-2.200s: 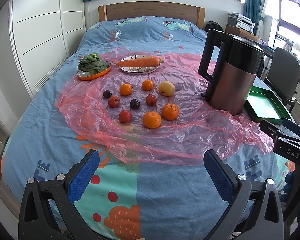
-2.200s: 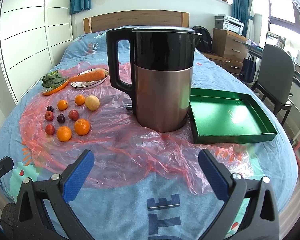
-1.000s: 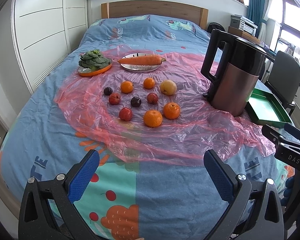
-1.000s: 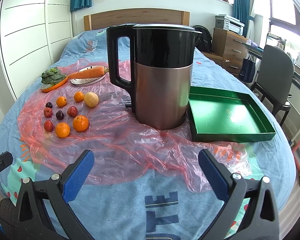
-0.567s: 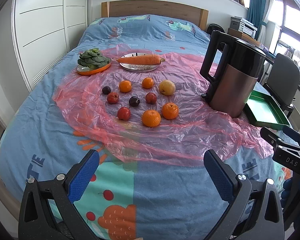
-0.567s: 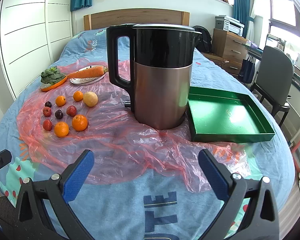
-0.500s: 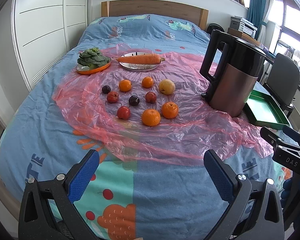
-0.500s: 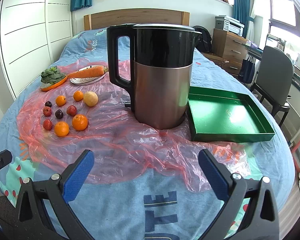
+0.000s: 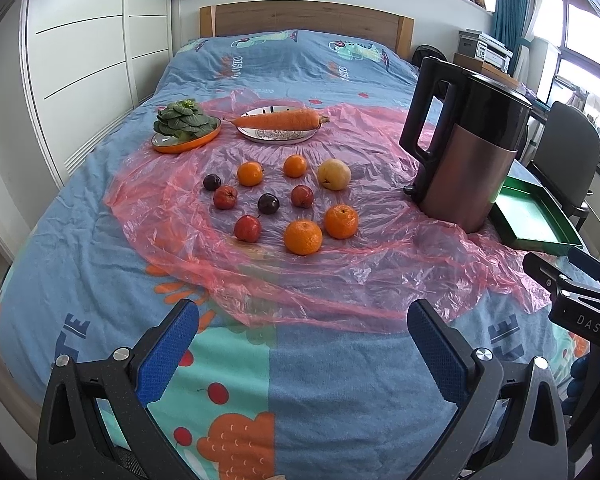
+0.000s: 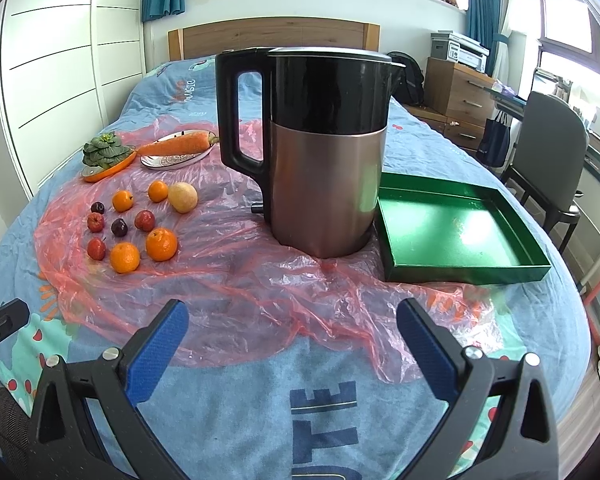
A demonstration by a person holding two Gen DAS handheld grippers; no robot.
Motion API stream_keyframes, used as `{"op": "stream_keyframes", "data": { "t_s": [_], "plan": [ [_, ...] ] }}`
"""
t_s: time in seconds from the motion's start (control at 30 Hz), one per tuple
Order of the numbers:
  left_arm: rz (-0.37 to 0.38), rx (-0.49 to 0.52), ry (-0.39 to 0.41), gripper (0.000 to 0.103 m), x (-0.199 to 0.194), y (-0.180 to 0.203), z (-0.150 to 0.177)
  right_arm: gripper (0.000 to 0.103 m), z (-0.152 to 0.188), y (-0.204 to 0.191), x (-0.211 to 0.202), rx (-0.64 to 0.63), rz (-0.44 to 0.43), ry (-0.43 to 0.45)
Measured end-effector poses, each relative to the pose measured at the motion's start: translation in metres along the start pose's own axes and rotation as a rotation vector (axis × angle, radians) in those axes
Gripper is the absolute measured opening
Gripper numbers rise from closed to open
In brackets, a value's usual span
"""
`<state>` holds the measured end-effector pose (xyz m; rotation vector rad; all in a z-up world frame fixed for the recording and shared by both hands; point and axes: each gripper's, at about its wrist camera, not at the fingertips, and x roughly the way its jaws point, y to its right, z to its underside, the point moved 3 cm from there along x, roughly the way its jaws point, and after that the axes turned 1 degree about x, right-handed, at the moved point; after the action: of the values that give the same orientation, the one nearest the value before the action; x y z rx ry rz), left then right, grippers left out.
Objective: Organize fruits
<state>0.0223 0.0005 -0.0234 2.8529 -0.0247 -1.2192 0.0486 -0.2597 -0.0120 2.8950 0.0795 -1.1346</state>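
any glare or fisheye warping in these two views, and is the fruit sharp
Left wrist view: the fruit, like the nearest orange, is sharp; the wardrobe lines bow at the edges and the corners go dark. Right wrist view: window glare washes over the green tray floor and the plastic sheet glints; the kettle bulges but stays in focus.

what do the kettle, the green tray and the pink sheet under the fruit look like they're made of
Kettle: glossy black upper part and handle, likely plastic; the lower band looks like brushed metal with a soft coppery sheen.
Green tray: smooth and glossy with bright window glare; lacquered metal or coated card, unclear which.
Pink sheet: thin see-through plastic film, crinkled, the bedspread print showing through.
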Motion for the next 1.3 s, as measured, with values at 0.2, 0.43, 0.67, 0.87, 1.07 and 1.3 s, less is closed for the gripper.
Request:
{"op": "stream_keyframes", "data": {
  "t_s": [0.2,0.43,0.67,0.87,1.07,1.3],
  "plan": [
    [-0.004,-0.006,0.003,0.102,0.003,-0.003,-0.001,0.103,-0.002,-0.005,0.0,-0.005,-0.008,0.0],
    [-0.021,-0.005,0.024,0.102,0.001,-0.005,-0.004,0.103,-0.005,-0.01,-0.001,-0.002,-0.013,0.009],
    [-0.02,-0.012,0.028,0.102,0.001,-0.008,-0.005,0.103,-0.005,-0.009,0.001,0.003,-0.001,-0.002],
    [-0.022,-0.024,0.032,0.102,0.002,-0.01,-0.004,0.103,-0.004,-0.009,0.001,-0.004,-0.002,-0.002],
    [-0.026,-0.024,0.036,0.102,0.004,-0.01,-0.004,0.103,-0.004,-0.011,0.001,-0.011,0.0,-0.005],
    [-0.019,-0.022,0.035,0.102,0.005,-0.01,-0.002,0.103,-0.003,-0.012,0.003,-0.012,0.004,-0.01]
  ]
}}
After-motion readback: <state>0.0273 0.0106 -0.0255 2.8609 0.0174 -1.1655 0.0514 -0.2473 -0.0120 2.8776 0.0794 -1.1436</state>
